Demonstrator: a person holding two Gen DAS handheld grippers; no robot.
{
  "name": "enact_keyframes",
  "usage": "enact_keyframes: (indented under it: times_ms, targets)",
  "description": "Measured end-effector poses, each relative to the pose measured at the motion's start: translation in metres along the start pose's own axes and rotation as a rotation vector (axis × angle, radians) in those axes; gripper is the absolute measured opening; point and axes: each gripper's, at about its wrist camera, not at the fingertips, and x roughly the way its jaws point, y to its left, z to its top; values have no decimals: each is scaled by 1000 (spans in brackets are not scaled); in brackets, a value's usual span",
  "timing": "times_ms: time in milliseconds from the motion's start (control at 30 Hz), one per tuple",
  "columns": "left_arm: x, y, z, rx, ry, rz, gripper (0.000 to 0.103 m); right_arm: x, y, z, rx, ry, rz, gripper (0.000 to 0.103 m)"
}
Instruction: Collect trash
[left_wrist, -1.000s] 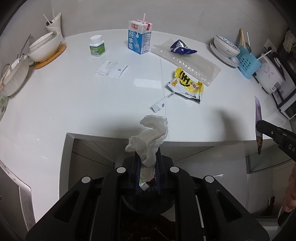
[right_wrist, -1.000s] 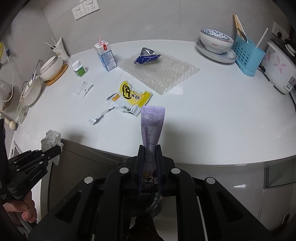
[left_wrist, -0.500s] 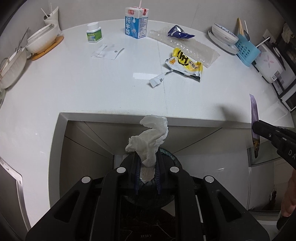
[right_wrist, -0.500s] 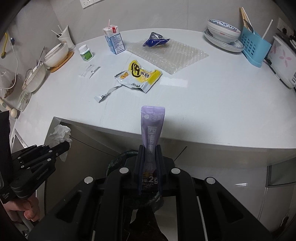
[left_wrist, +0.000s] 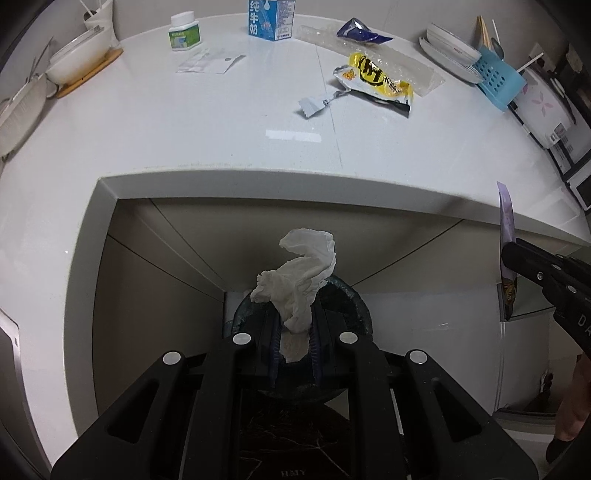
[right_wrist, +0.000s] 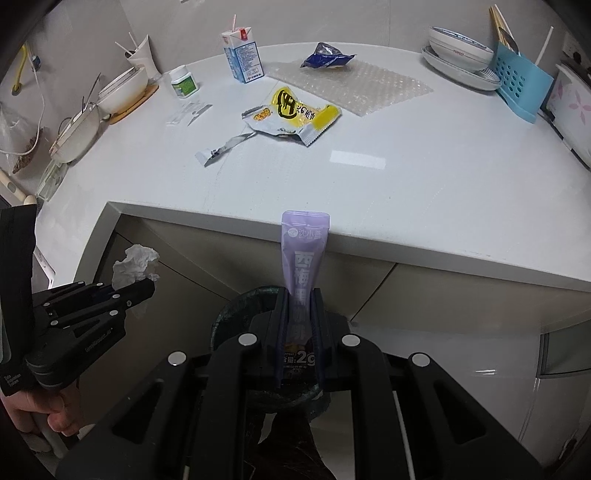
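My left gripper (left_wrist: 293, 325) is shut on a crumpled white tissue (left_wrist: 299, 273) and holds it over a dark round trash bin (left_wrist: 354, 306) below the counter edge. My right gripper (right_wrist: 300, 317) is shut on a purple snack packet (right_wrist: 303, 254), also over the bin (right_wrist: 236, 310). The left gripper and tissue (right_wrist: 135, 260) show at the left of the right wrist view; the right gripper with the packet (left_wrist: 506, 221) shows at the right of the left wrist view. On the white counter (left_wrist: 184, 133) lie a yellow wrapper (left_wrist: 376, 79), a torn silver strip (left_wrist: 314, 105), a blue wrapper (left_wrist: 360, 33) and bubble wrap (right_wrist: 354, 83).
A milk carton (left_wrist: 271, 18), a small pill bottle (left_wrist: 183, 35) and a clear sachet (left_wrist: 210, 62) stand at the back. Bowls (left_wrist: 79, 62) sit at the left, dishes (right_wrist: 458, 51) and a blue utensil rack (right_wrist: 517, 83) at the right. Cabinet fronts (left_wrist: 166, 266) lie under the counter.
Both grippers have pulled back from the counter and dropped lower, bringing the tissue and the purple packet over the trash bin, which has come into view. Both stay shut.
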Motion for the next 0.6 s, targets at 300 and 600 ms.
enact_keyframes:
  times_ms: [300, 600]
  targets:
    - [32, 15, -18, -25, 43, 31, 13, 33, -1, -21, 0, 51, 13, 11]
    - [61, 18, -34, -31, 80, 52, 13, 62, -8, -38, 18, 93, 40, 12]
